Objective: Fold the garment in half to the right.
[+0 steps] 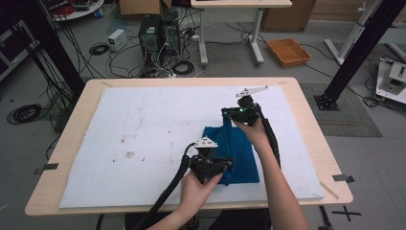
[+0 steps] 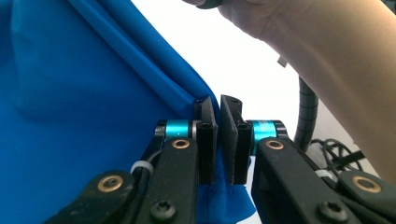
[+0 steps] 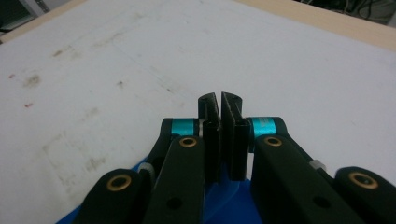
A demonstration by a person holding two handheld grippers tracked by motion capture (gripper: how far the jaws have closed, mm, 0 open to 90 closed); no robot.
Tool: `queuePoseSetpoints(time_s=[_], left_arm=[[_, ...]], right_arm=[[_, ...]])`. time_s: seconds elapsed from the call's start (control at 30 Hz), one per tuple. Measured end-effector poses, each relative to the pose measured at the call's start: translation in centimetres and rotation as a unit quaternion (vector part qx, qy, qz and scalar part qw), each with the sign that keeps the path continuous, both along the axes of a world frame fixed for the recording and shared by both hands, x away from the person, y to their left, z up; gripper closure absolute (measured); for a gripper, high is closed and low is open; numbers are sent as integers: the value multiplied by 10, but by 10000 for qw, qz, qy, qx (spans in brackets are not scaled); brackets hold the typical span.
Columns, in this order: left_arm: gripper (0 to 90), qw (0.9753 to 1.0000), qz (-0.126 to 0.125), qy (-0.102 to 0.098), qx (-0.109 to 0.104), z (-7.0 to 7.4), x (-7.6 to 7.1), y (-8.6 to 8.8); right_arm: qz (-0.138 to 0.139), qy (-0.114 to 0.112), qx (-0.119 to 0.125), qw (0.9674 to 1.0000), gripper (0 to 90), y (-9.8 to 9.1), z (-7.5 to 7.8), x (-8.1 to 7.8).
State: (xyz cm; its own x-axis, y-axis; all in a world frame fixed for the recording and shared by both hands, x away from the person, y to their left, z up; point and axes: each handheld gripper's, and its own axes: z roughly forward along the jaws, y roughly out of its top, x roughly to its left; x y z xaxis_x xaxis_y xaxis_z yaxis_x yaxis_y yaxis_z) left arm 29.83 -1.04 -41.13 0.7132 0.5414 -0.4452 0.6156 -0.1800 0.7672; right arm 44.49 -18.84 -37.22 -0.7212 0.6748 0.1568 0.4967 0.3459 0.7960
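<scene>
high view: a blue cloth (image 1: 234,153) lies right of centre on the white mat (image 1: 143,134), the left gripper (image 1: 225,165) pinching its lower edge and the right gripper (image 1: 229,113) on its upper corner, so this looks like a fold in mid-carry. left gripper view: jaws nearly together, blue fabric (image 2: 84,116) caught between them, filling the left of the frame. right gripper view: jaws just as narrow with cloth (image 3: 233,200) at their base, bottom centre; next, i'd judge, both edges must travel level and land squarely.
</scene>
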Motion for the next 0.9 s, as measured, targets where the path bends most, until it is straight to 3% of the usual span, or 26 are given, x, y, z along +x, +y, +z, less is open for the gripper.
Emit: queuePoseSetpoints(time_s=[0.17, 0.27, 0.33, 0.5, 0.63, 0.73, 0.9], left_arm=[[846, 9998, -94, 111, 117, -11, 7, -24], [845, 9998, -105, 85, 172, -15, 10, -35], [830, 9999, -108, 25, 89, -17, 12, -40], [525, 9993, -302, -111, -209, -19, 13, -44], [476, 9985, -326, -388, -226, -11, 6, -36], [476, 9977, -269, -566, -273, -1, 4, -21], [465, 9966, -67, -811, -132, 11, 6, 13]], right_arm=[[-144, 55, -179, 9997, 873, -23, -13, 1], [-312, 14, -271, 9991, 873, -32, -20, 1], [-467, -19, -394, 9981, 872, -36, -24, 2], [-887, -130, -617, 9941, 803, -45, -34, 3], [-1195, -143, -661, 9905, 713, -47, -32, 1], [-1263, -185, -628, 9898, 678, -49, -26, -5], [-1179, -229, -334, 9922, 673, -48, -21, -21]])
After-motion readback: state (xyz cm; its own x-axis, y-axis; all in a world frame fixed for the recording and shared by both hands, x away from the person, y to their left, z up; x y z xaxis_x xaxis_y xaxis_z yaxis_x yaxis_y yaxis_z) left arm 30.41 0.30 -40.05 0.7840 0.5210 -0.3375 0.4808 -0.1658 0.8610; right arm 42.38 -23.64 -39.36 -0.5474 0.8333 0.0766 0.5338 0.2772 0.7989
